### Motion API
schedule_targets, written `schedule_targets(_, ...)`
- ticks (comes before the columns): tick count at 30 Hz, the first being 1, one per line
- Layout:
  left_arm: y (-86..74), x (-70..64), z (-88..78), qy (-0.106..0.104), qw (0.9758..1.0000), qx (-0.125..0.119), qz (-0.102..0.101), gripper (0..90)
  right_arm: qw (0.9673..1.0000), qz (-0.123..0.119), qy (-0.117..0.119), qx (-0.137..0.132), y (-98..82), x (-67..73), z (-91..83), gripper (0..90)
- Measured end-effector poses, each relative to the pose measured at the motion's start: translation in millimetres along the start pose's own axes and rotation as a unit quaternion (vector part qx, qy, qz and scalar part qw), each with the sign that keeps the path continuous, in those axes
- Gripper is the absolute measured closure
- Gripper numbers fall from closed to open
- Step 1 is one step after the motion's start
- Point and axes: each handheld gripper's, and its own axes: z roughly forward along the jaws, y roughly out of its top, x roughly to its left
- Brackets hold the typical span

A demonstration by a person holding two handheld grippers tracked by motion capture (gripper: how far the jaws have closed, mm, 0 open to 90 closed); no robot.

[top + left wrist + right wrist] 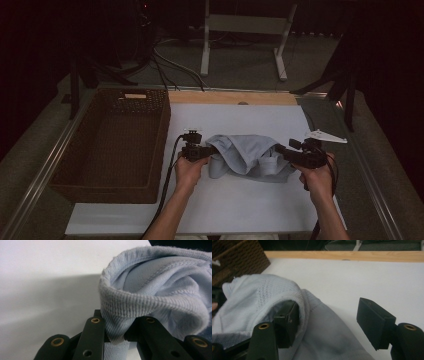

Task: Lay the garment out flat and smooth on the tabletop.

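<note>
A light blue knitted garment (248,156) lies bunched on the white tabletop (240,205) between my two grippers. My left gripper (207,151) is at its left end, shut on the ribbed hem (117,327), which stands up from between the jaws. In the left gripper view the garment (162,287) curls open beyond that gripper (120,325). My right gripper (280,150) is at the garment's right end with its jaws wide apart. In the right gripper view the cloth (262,295) drapes over one jaw of this gripper (330,315), while the other jaw stands bare over the table.
A dark brown wicker basket (161,131) stands on the left of the table, its corner in the right gripper view (239,255). A wooden strip (225,97) runs along the table's far edge. White tabletop lies in front of the garment and behind it.
</note>
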Motion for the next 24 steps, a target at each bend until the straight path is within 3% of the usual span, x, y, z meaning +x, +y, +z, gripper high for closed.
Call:
schedule_targets(9, 2.2, 6.1, 4.6, 0.021, 0.9997, 0.003, -0.012, 82.1, 0.9993, 0.021, -0.011, -0.029, -0.4, -8.0, -9.6, 32.0)
schedule_targets(12, 1.8, 6.3, 4.6, 0.030, 0.9995, -0.001, -0.007, 79.9, 0.9991, 0.024, -0.017, -0.031, -0.6, -11.0, -13.2, 31.6)
schedule_targets(16, 1.8, 3.9, 1.4, 0.038, 0.9991, -0.016, 0.005, 69.8, 0.9992, 0.022, -0.022, -0.025, -3.3, -13.0, -14.0, 31.3)
schedule_targets(18, 1.7, 2.8, 0.1, 0.042, 0.9988, -0.020, 0.012, 59.0, 0.9993, 0.021, -0.023, -0.020, -7.8, -14.3, -13.7, 30.9)
schedule_targets(24, 0.4, -1.7, -2.9, 0.039, 0.9982, -0.029, 0.035, 40.8, 0.9994, 0.022, -0.022, -0.014, -14.6, -14.5, -13.0, 30.2)
